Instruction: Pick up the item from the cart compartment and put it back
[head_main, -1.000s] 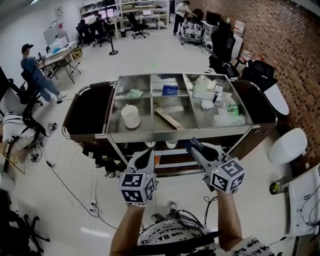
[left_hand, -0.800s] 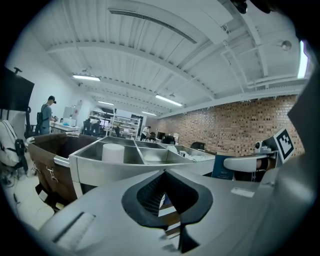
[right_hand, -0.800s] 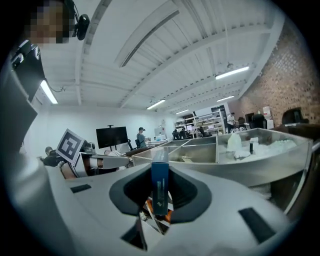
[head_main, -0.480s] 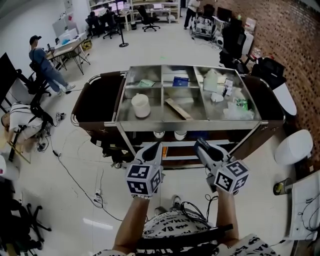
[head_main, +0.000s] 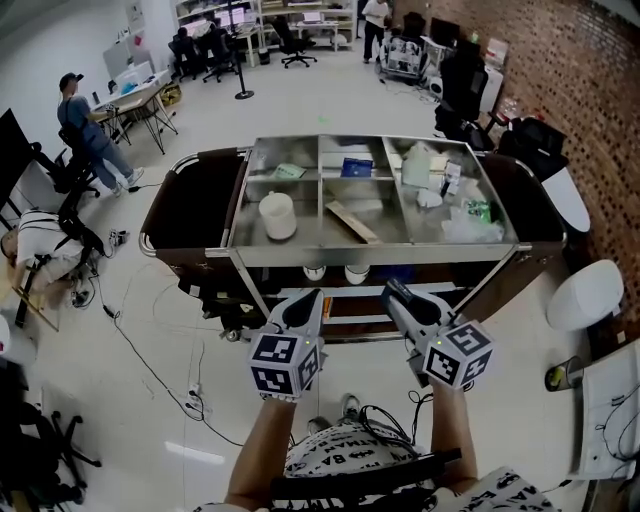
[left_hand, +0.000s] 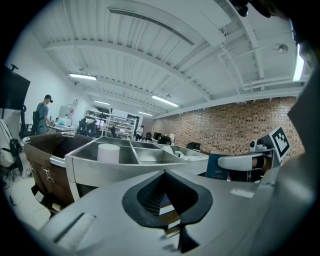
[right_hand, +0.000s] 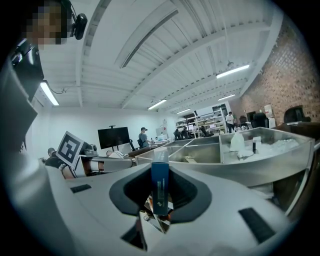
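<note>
Nearest, the grey moulded left gripper (left_hand: 165, 172) has its black ribbed fingers closed together on nothing. The right gripper (right_hand: 160, 170) pinches a slim blue box (right_hand: 160, 190), flat and upright, between its fingers, short of the cart. Beyond stands the stainless-steel cart (head_main: 300, 258), its tray split into rectangular compartments: a white cylinder (head_main: 277, 215) at left, a wooden slat (head_main: 350, 222) at centre, a second blue box (head_main: 356, 167) behind it, and crumpled white packets (head_main: 440, 195) at right.
</note>
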